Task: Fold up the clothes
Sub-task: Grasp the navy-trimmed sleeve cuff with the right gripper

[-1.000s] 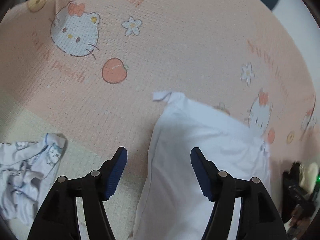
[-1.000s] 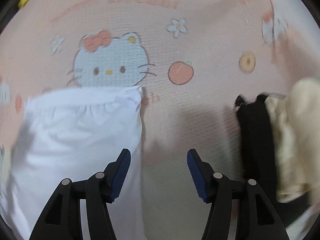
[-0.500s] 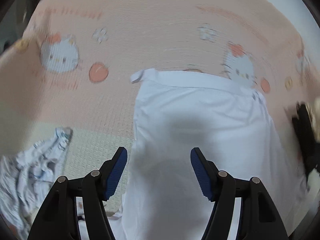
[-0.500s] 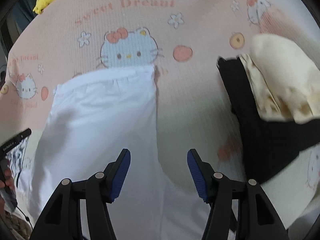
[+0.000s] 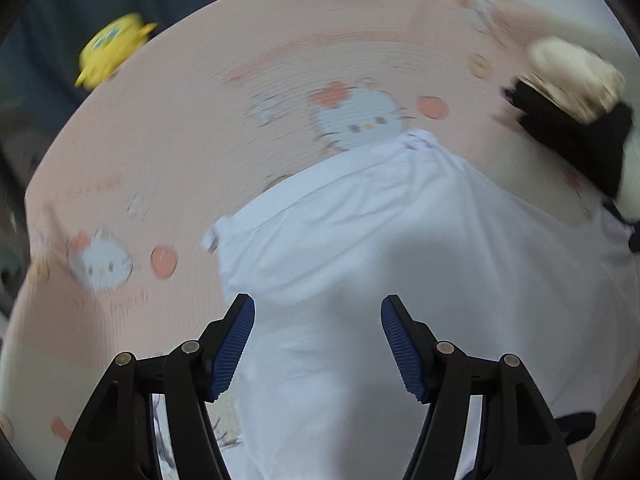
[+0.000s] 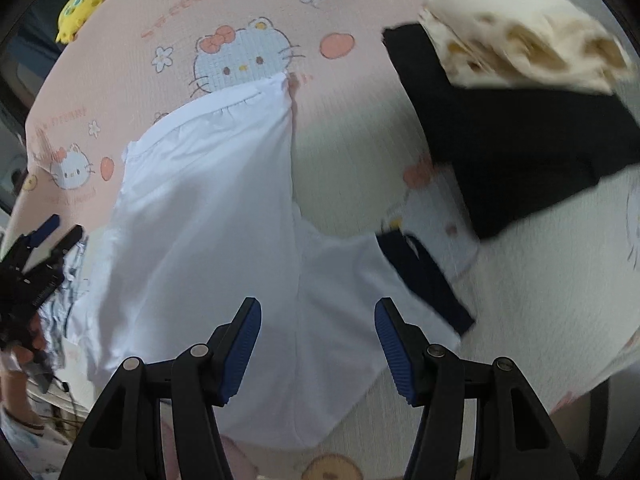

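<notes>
White cotton, a garment with a dark-trimmed sleeve, lay spread on the pink cartoon-print blanket, its gathered edge just below a printed cat face. Compared with a second before, both wrist views had drawn back and swung: the white garment that had filled only part of each view now lay beneath both tools, and the stack of folded black cloth topped by a cream item had come fully into sight to the right, apart from the garment. The left hand-held gripper stood wide with nothing between its blue pads; the right hand-held gripper likewise stood wide and empty, above the garment's lower part. A yellow plush toy sat at the blanket's far edge. Judgement: the garment was laid out but unfolded, and both tools appeared positioned to take hold for a first fold.
</notes>
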Motion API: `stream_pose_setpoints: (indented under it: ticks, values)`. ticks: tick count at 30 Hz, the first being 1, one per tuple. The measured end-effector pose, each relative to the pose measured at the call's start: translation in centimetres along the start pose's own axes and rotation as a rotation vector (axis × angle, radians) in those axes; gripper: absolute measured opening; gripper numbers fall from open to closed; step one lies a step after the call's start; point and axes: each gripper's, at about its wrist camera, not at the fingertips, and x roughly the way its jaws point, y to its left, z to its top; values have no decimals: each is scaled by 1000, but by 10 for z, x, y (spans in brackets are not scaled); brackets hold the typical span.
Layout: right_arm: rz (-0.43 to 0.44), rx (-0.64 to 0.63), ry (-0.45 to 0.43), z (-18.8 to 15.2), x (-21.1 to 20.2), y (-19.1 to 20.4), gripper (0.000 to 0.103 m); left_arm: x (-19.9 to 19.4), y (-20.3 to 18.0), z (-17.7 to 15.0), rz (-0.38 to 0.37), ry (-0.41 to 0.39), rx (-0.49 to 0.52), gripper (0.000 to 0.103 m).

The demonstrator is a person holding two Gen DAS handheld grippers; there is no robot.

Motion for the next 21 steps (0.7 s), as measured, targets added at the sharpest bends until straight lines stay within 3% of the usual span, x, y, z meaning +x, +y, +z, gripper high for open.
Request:
stream_pose_setpoints:
  ticks: [6, 12, 21]
  values:
    - [175, 201, 40, -24, 2, -38, 59, -9, -60, 2, -95, -4, 158, 64]
    - [338, 392, 77, -55, 13, -73, 59, -19, -96, 6, -285, 19, 137, 64]
    - [485, 535, 74, -94, 24, -87, 59, -31, -148, 3, -357, 2, 232, 64]
